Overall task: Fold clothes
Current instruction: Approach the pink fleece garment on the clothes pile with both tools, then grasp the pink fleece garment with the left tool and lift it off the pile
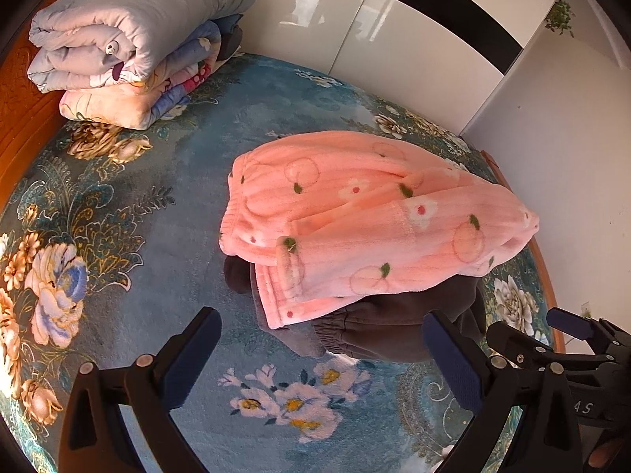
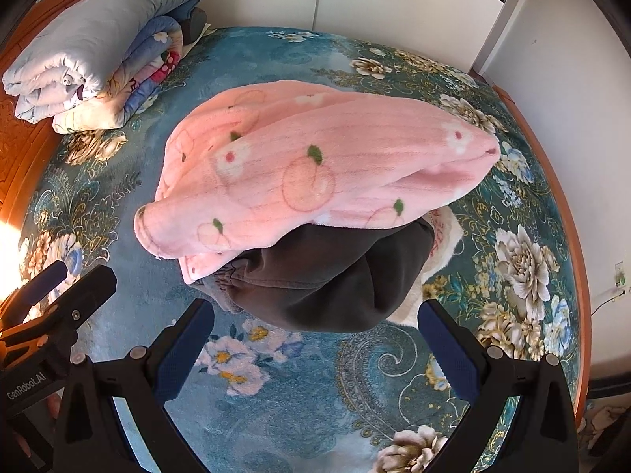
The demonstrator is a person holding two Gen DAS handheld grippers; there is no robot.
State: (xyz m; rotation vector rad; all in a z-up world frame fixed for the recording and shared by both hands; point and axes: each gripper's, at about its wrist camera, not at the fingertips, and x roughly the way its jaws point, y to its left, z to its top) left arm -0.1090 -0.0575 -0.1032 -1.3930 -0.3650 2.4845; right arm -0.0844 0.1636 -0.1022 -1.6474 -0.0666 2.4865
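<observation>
A folded pink fleece garment (image 1: 366,220) (image 2: 311,173) with peach and flower prints lies on top of a folded dark brown garment (image 1: 386,331) (image 2: 327,280) on the bed. A white fleece piece (image 2: 441,256) sticks out beneath them on the right. My left gripper (image 1: 321,335) hovers open just short of the pile's near edge, nothing between its fingers. My right gripper (image 2: 315,325) is open too, at the dark garment's near edge and holding nothing. Each gripper shows at the edge of the other's view: the right gripper (image 1: 568,339), the left gripper (image 2: 59,283).
The bed carries a teal floral blanket (image 1: 130,205) (image 2: 493,213). Folded quilts (image 1: 130,39) (image 2: 98,59) are stacked at the far left by an orange wooden headboard (image 1: 15,90). White glossy cabinet doors (image 1: 374,35) and a white wall (image 2: 572,79) stand behind and right.
</observation>
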